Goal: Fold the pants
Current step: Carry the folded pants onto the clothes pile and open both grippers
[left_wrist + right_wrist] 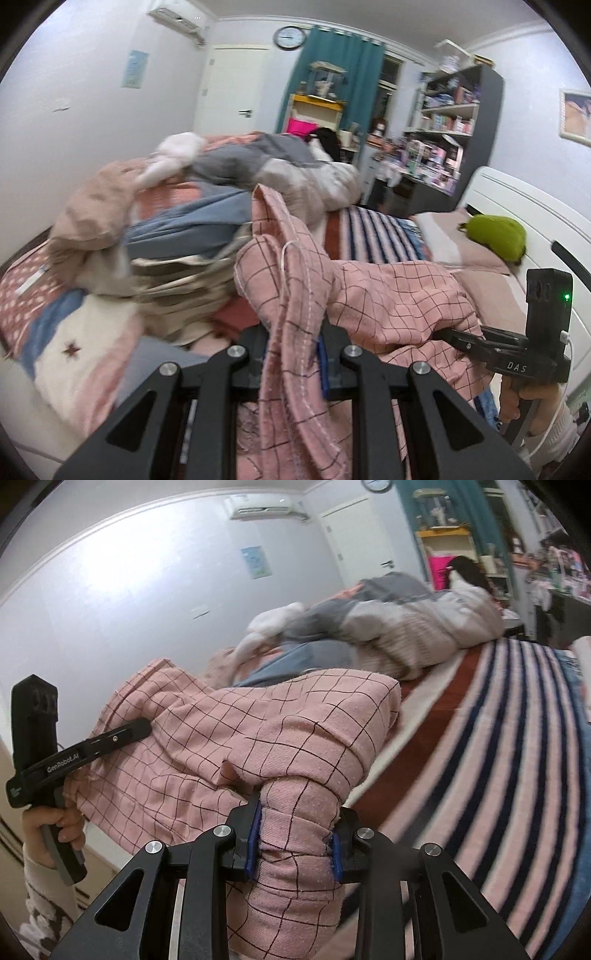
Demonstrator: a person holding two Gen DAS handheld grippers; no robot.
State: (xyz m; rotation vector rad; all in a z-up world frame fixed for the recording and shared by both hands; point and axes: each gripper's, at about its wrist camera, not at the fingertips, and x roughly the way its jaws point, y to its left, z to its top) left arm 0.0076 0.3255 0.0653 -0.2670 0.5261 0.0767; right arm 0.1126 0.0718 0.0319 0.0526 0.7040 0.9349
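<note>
The pants [388,295] are pink with a dark grid check and hang bunched between my two grippers above the bed. My left gripper [293,354] is shut on a fold of the pants with a seam and white drawstring. My right gripper [295,845] is shut on a thick bunch of the pants [258,731]. The right gripper also shows in the left wrist view [443,334], its tips buried in the cloth. The left gripper shows in the right wrist view [144,725], with its tips against the pants.
The bed carries a striped blanket [498,775], a heap of quilts and clothes [184,206] at the far side, and a green plush [496,232] by the white headboard. Shelves [450,122] and a door [229,88] stand beyond.
</note>
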